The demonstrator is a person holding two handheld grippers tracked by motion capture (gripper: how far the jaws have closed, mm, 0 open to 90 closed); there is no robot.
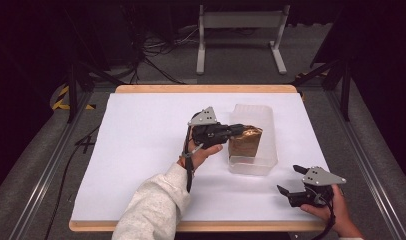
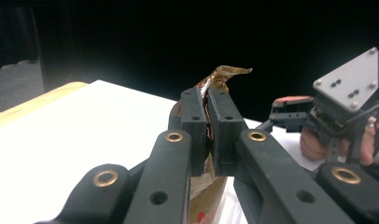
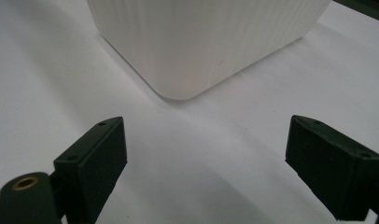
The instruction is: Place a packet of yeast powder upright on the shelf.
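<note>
A wooden-edged table [image 1: 141,89] is being covered by a white sheet [image 1: 141,150], and this surface is taking up the middle of the high view. Grey floor, cables and a white metal frame [image 1: 241,22] are being seen beyond the table at twelve o'clock.

A translucent plastic bin [image 1: 263,160] is sitting on the sheet, slightly toward three o'clock from the table's centre. In the right gripper view its ribbed white corner [image 3: 197,42] is being seen at twelve o'clock, resting on the sheet.

A brown and gold foil bag [image 1: 247,140] is being held upright inside the bin, in the half nearer the person. Whether its base is touching the bin floor cannot be told.

A light grey sleeve [image 1: 151,210] is being extended from six o'clock toward the table's centre. The left gripper [image 1: 239,129] is being reached over the bin's nine o'clock wall. In the left gripper view, its jaws are being pressed together on the crumpled top edge of the bag [image 2: 225,74], with foil pinched between them.

The right gripper [image 1: 291,180] is being held at five o'clock near the table's front edge, apart from the bin. Its jaws are being kept wide apart with nothing between them, just above the sheet [image 3: 201,163].
</note>
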